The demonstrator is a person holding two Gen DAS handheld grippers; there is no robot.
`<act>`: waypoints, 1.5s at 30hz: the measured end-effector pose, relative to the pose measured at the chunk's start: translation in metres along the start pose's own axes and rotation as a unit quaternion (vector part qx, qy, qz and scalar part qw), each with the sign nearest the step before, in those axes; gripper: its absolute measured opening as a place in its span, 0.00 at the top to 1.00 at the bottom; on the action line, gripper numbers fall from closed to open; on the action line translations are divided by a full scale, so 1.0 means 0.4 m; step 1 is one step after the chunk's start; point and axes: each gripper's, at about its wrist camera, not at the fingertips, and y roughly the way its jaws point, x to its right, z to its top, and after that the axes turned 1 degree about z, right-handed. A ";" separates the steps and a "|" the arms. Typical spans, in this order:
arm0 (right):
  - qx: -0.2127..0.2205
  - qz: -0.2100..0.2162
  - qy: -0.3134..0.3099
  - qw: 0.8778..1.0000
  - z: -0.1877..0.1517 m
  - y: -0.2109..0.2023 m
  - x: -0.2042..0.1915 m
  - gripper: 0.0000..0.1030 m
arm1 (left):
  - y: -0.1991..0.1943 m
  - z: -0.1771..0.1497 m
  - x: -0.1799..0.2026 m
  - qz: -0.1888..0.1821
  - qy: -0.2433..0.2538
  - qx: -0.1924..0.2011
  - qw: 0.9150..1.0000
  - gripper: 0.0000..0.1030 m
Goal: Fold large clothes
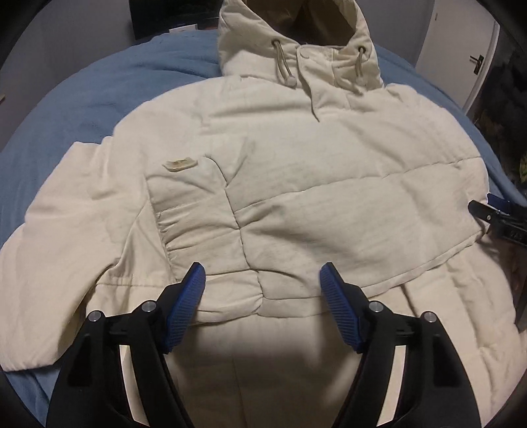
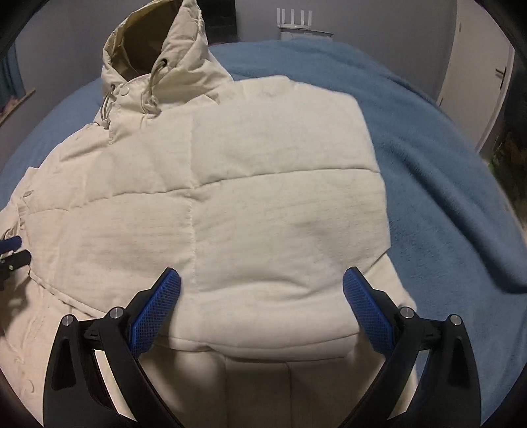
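A cream padded hooded jacket (image 1: 280,184) lies flat on a blue blanket (image 1: 66,125), hood (image 1: 296,42) at the far end. Its sleeves are folded in across the body. It fills the right wrist view too (image 2: 247,204), with the hood (image 2: 154,56) at upper left. My left gripper (image 1: 262,273) is open and empty, hovering over the jacket's lower middle. My right gripper (image 2: 262,280) is open and empty over the folded right sleeve panel. The right gripper also shows at the right edge of the left wrist view (image 1: 497,217). The left gripper shows at the left edge of the right wrist view (image 2: 11,253).
The blue blanket (image 2: 444,171) covers the bed around the jacket. A white door with a dark handle (image 1: 461,59) stands at the far right. A dark box (image 1: 171,16) sits behind the bed, and a white router (image 2: 296,19) stands by the far wall.
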 end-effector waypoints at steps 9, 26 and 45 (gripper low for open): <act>0.009 0.000 0.001 1.000 -0.016 0.021 0.000 0.07 | -0.005 -0.007 0.007 0.007 0.009 0.018 1.000 0.27; 0.105 0.042 0.037 0.993 -0.031 -0.169 0.006 0.07 | -0.355 0.004 -0.300 0.144 -0.163 0.131 0.967 0.06; 0.106 0.079 -0.030 0.991 -0.060 -0.204 -0.104 0.10 | -0.233 -0.271 -0.730 0.198 -0.519 -0.022 0.831 0.24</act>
